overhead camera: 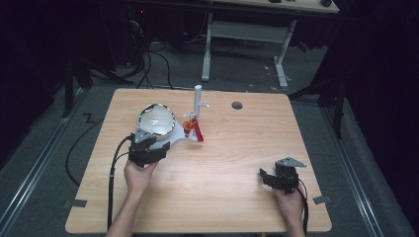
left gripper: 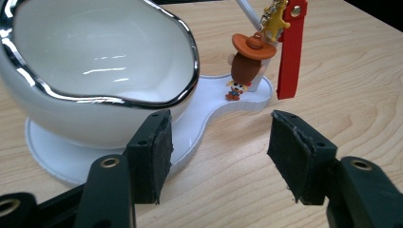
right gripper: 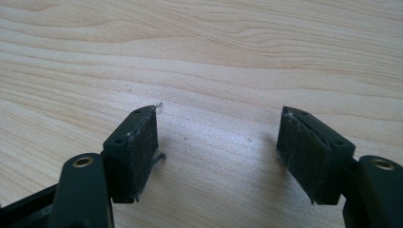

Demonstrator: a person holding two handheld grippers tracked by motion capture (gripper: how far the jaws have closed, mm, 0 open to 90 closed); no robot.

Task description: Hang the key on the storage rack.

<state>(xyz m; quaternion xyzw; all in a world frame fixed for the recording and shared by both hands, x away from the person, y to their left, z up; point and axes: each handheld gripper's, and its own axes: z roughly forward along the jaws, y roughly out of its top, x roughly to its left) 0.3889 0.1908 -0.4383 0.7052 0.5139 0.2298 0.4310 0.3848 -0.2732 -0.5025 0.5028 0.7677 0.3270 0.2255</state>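
My left claw (left gripper: 216, 159) is spread just short of the white stand (left gripper: 228, 97), where the keychain (left gripper: 249, 64) hangs beside the bowl (left gripper: 95, 61). I'd approach slowly, clear of the bowl. My right claw (right gripper: 216, 156) is spread over bare surface (right gripper: 214, 57).

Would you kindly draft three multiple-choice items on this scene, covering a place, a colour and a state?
1. Where does the keychain figure hang?
A. inside the bowl
B. on the white stand's post, beside the bowl
C. in the right gripper

2. What colour is the strap beside it?
A. red
B. blue
C. green

3. How are the left gripper's jaws?
A. shut on the bowl
B. shut on nothing
C. open

Answers: 1 B, it dangles over the stand's base, next to the bowl. 2 A, plainly red. 3 C, the jaws stand apart with bare table between them.
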